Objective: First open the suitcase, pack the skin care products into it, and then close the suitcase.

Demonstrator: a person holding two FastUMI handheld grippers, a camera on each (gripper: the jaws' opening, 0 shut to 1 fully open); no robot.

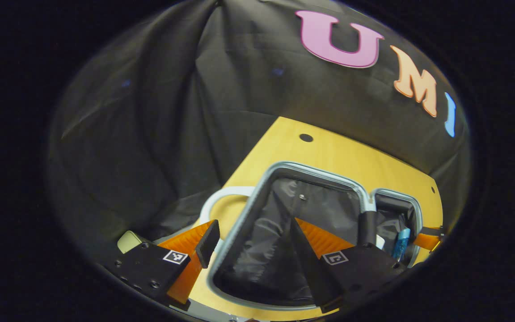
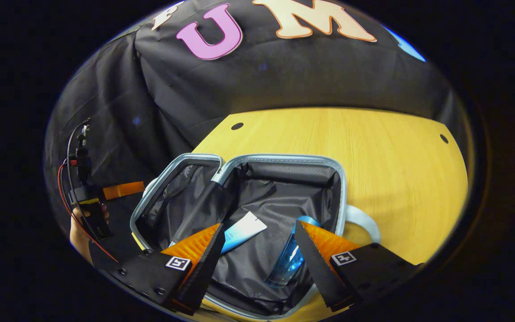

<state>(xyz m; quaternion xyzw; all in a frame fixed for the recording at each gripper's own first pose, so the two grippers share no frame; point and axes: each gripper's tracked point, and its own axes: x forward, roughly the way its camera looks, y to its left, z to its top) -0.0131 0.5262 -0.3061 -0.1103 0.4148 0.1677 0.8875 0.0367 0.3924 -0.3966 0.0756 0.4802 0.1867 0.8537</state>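
The suitcase lies open on the wooden table (image 2: 373,156), both halves lined in black with a pale rim. In the left gripper view the nearer half (image 1: 280,250) is below me, and my left gripper (image 1: 254,223) is open astride its rim, one finger outside and one over the lining. The farther half (image 1: 396,210) holds a blue bottle (image 1: 403,243). In the right gripper view my right gripper (image 2: 258,226) hangs open over the half (image 2: 280,183) that holds a white-and-blue tube (image 2: 244,230) and the blue bottle (image 2: 291,261), touching neither. The other half (image 2: 172,201) has nothing in it.
A white suitcase handle (image 2: 365,221) juts from the right half's side onto the table; the same handle (image 1: 221,197) appears beside my left fingers. A hand (image 2: 78,237) holds the left gripper (image 2: 139,188) at the suitcase's left. Bare wood stretches to the right and behind.
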